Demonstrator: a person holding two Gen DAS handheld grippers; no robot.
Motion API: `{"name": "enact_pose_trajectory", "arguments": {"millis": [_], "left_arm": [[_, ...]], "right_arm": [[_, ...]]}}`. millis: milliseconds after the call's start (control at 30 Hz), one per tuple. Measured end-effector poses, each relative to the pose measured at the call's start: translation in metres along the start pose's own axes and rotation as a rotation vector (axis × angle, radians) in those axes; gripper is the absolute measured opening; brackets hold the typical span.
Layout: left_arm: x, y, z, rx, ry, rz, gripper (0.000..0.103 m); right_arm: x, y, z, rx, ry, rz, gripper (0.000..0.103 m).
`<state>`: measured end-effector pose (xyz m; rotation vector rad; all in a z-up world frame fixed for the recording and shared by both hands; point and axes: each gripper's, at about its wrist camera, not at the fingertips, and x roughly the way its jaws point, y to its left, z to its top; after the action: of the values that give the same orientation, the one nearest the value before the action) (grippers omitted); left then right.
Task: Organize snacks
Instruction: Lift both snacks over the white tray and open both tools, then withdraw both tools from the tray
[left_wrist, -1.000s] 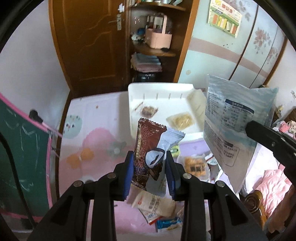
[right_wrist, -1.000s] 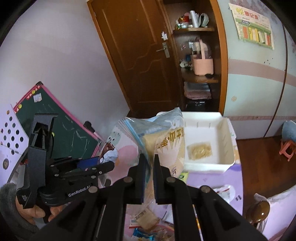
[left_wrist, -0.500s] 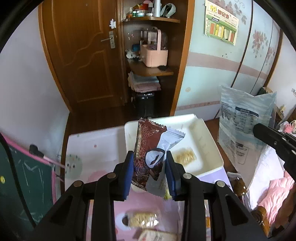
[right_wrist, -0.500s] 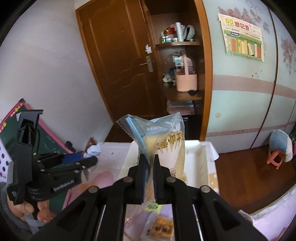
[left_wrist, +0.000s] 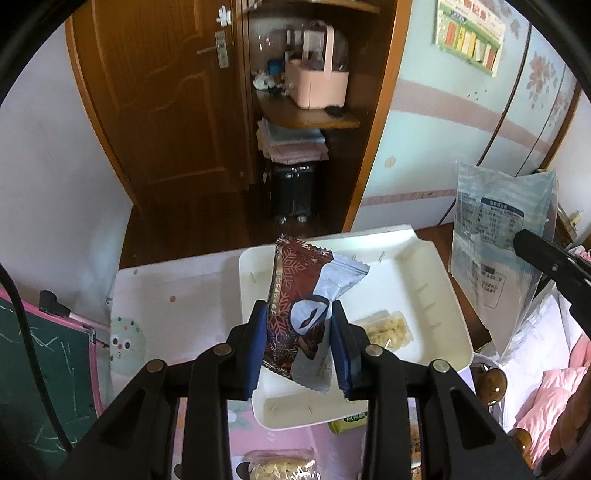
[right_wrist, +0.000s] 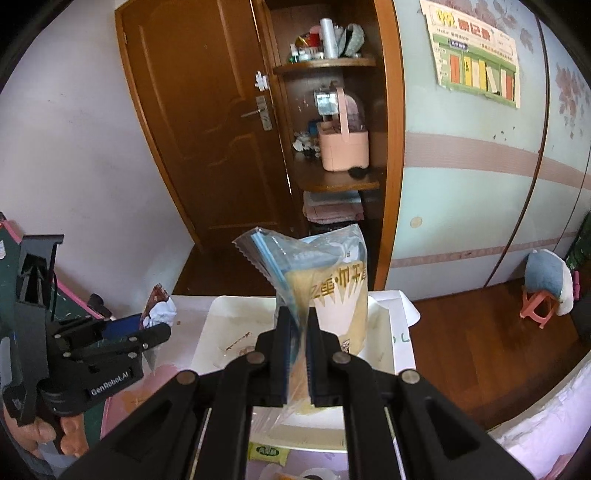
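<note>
My left gripper (left_wrist: 298, 332) is shut on a brown and pale blue snack packet (left_wrist: 301, 291), held upright above the white tray (left_wrist: 436, 280). A clear packet of yellowish biscuits (left_wrist: 388, 328) lies in the tray. My right gripper (right_wrist: 296, 343) is shut on a large blue and yellow snack bag (right_wrist: 328, 284), hanging over the tray (right_wrist: 218, 328). In the left wrist view that bag (left_wrist: 498, 240) shows at the right with its label side turned to me. In the right wrist view the left gripper (right_wrist: 155, 325) is at the left with its packet (right_wrist: 157, 306).
The tray sits at the far end of a pink patterned table (left_wrist: 166, 295). Loose snack packets (left_wrist: 280, 467) and a green packet (right_wrist: 267, 452) lie on the near side. A green chalkboard (left_wrist: 40, 369) stands left; a door (left_wrist: 159, 92), shelves with a pink caddy (right_wrist: 343, 144) and a wardrobe lie beyond.
Both grippers have carried their packets forward across the table toward the tray; the tray now lies right under them, and the loose snacks have slipped to the bottom edge.
</note>
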<state>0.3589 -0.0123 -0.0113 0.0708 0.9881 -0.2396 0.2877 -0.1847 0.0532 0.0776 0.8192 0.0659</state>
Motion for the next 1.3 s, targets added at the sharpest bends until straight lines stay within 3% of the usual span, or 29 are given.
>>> {"name": "enact_pose_trajectory", "arguments": {"millis": [733,833,867,900,967,1300], "left_arm": [[0.083,-0.018,-0.003,0.048,0.115,0.014,0.032],[0.087,-0.019,-0.004,0.053,0.118,0.013,0.039],[0.087,-0.019,-0.004,0.055,0.115,0.014,0.049],[0.088,-0.020,-0.005,0.058,0.111,0.019,0.069],[0.085,-0.020,-0.008,0.056,0.090,0.023,0.087],[0.081,-0.020,-0.014,0.060,0.092,0.039,0.089]], "right_arm": [[0.079,-0.007,-0.014,0.037,0.148,-0.039,0.007],[0.091,-0.006,-0.017,0.035,0.182,-0.050,0.010],[0.095,-0.006,-0.018,0.037,0.192,-0.051,0.012],[0.099,-0.006,-0.019,0.042,0.208,-0.053,0.014],[0.103,-0.009,-0.022,0.065,0.226,-0.028,0.023],[0.098,-0.011,-0.024,0.085,0.209,-0.010,0.033]]}}
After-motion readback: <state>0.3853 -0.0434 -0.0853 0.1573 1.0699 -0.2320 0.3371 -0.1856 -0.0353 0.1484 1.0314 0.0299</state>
